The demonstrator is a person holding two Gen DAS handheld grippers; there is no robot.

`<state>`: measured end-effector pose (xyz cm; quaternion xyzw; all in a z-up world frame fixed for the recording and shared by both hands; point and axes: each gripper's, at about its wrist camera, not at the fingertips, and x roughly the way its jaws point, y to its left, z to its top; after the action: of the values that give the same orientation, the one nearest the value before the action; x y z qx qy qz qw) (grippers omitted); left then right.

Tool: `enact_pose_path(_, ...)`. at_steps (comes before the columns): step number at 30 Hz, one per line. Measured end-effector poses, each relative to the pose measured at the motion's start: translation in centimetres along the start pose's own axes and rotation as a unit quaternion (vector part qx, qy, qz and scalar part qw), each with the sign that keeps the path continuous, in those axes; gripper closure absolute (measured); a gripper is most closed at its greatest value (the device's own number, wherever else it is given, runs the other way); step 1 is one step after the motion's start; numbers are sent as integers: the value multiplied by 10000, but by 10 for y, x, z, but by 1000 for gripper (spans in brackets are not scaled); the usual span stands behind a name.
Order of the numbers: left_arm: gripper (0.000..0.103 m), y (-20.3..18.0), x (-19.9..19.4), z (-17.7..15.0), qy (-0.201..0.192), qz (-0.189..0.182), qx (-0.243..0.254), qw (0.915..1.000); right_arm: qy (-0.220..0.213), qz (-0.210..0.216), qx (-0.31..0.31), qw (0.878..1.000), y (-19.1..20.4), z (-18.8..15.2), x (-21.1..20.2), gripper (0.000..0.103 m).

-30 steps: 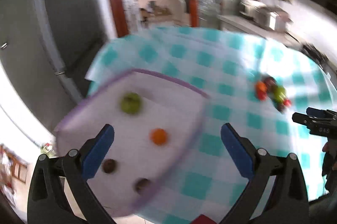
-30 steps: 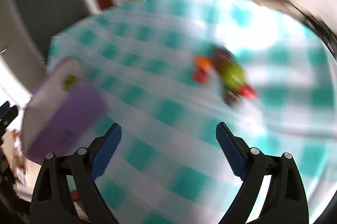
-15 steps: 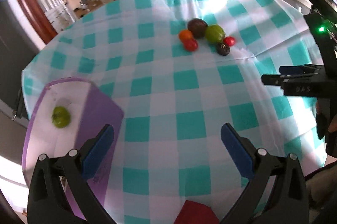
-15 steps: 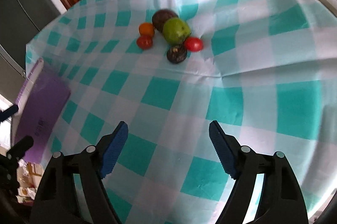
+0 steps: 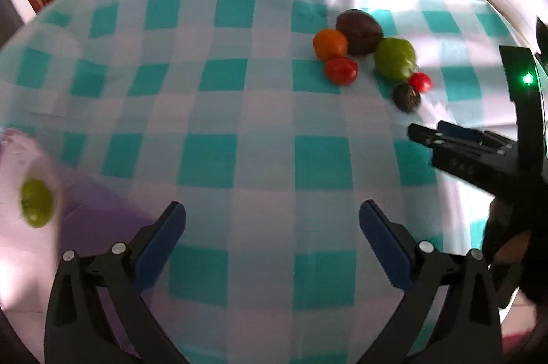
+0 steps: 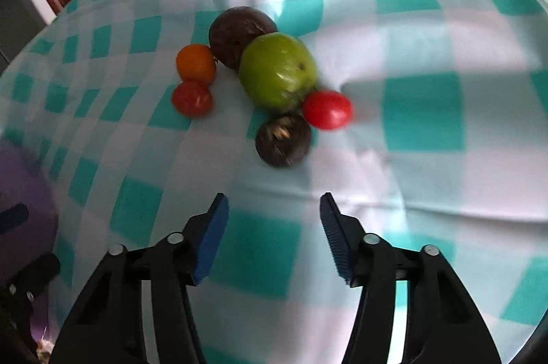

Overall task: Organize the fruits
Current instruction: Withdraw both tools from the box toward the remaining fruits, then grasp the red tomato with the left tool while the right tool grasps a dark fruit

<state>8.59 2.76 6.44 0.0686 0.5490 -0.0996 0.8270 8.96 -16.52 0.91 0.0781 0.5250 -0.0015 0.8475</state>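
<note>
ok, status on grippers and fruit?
Left gripper open, empty. Right gripper closing, nothing between pads, short of dark fruit. Six-fruit cluster untouched on cloth. Path clear.

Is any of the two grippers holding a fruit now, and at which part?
Nothing is held. The left gripper stands open over bare cloth; the right gripper is closing, nothing between its jaws.

Six fruits [image 6: 277, 76] cluster on the tablecloth [image 6: 394, 158], tray [image 5: 20, 247] well to their left

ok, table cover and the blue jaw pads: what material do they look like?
Table cover: probably thin plastic or coated fabric; it shows sheen, glare and soft creases. Blue pads on the right gripper: apparently ribbed rubber or foam, matte; jaws closing, nothing between.
</note>
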Motion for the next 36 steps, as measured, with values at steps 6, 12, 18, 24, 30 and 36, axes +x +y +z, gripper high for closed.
enact_pose_path(6,2,-3,33,26,-307,54,-5,9995,-301,-514,204,9980,10,17,22,56)
enact_pose_path(12,2,-2,49,55,-666,-6,-99,9977,-611,-680,207,9956,12,21,28,58)
enact_pose_path(18,2,-7,67,84,-749,-261,-225,9966,-772,-600,122,9951,11,18,31,58)
enact_pose_path(24,2,-25,85,100,-686,-485,-160,9963,-758,-634,-1,9951,-1,4,23,64)
enact_pose_path(30,17,-61,102,107,-828,-496,327,9948,-657,-707,237,9951,-24,-30,3,64)
enact_pose_path(36,63,-79,110,108,-938,-420,689,9923,-594,-733,277,9952,-26,-48,-13,64)
